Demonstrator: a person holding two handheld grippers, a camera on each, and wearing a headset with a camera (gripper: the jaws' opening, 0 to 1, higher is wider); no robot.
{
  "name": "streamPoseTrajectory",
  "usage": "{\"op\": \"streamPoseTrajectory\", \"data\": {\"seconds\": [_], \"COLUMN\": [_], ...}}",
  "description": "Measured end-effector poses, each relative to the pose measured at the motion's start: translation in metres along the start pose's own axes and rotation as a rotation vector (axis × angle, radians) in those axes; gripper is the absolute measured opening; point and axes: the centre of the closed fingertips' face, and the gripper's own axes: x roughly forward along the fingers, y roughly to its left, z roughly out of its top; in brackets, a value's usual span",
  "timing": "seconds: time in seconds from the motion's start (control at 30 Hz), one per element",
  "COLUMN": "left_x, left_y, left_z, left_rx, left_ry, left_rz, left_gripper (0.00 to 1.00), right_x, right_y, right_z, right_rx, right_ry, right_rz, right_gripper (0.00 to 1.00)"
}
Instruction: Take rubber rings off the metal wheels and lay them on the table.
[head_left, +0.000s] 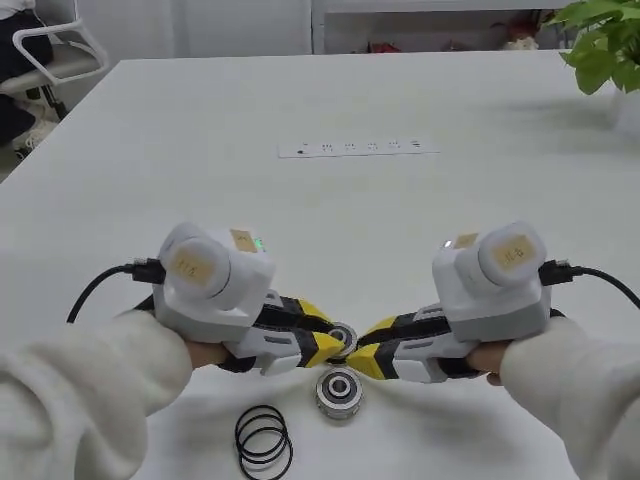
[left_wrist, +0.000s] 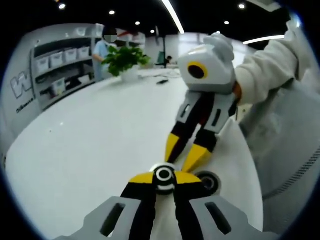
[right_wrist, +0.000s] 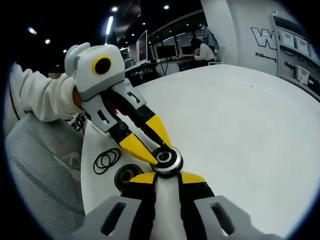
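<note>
Rubber rings lay on the white desk beside a spare wheel — left claw clamped a metal wheel; right claw narrow, grip unclear — plant beyond.

ahead: open table | centre: power strip | near edge: loose wheel, rings
</note>
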Motion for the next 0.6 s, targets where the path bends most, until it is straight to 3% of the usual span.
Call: {"op": "streamPoseTrajectory", "data": {"seconds": [0.3, 0.37, 0.6], "left_x": [-0.0002, -0.0002, 0.0000], "left_y": [0.0001, 0.0003, 0.0009], "left_z": [-0.0003, -0.0004, -0.0006], "left_rx": [-0.006, -0.008, -0.008], "left_ry": [-0.004, -0.005, -0.006], "left_rz": [0.004, 0.004, 0.006], "left_gripper": [0.14, 0.14, 0.14], "right_x": [-0.0003, -0.0010, -0.0008], "right_y": [0.0001, -0.0026, -0.0033], "right_z": [-0.0005, -0.0011, -0.0011], "right_rx": [-0.030, -0.057, -0.042], "right_ry": [0.005, 0.010, 0.012], "right_rz": [0.001, -0.013, -0.019], "right_gripper": [0.09, 0.01, 0.01]}}
